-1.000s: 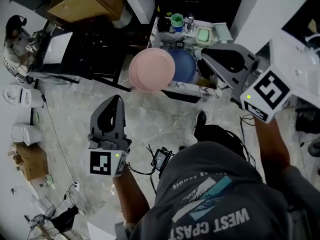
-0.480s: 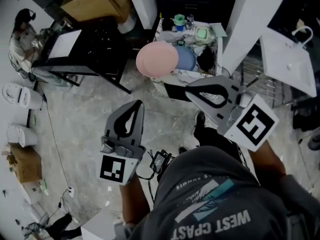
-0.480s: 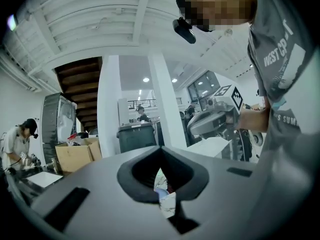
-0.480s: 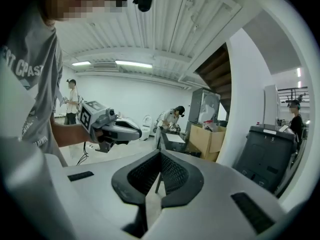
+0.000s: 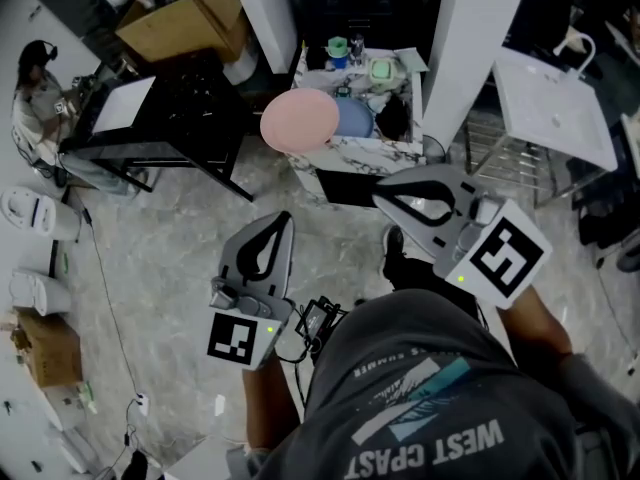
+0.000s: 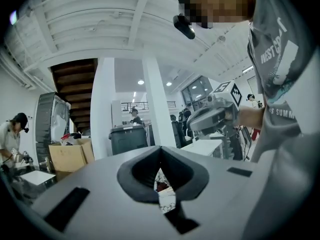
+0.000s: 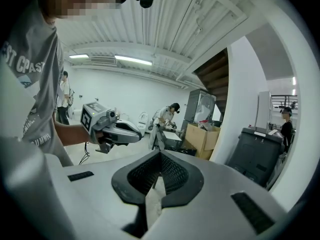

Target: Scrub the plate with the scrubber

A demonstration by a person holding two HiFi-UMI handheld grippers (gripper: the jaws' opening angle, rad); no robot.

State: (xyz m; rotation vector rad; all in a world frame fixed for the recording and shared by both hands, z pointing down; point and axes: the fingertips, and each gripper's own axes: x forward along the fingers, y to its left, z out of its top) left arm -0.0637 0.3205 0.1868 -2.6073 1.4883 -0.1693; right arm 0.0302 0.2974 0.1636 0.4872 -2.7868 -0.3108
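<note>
One pink plate point(image 5: 298, 121) partly hides the blue plate point(image 5: 357, 118).

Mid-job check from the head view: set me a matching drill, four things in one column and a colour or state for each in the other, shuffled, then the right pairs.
Things:
1. front plate
2. plate behind it
3. cup at the back of the counter
4. right gripper

Colours or states:
A. blue
B. jaws shut, nothing between them
C. pink
D. green

Pairs: 1-C, 2-A, 3-D, 4-B.
</note>
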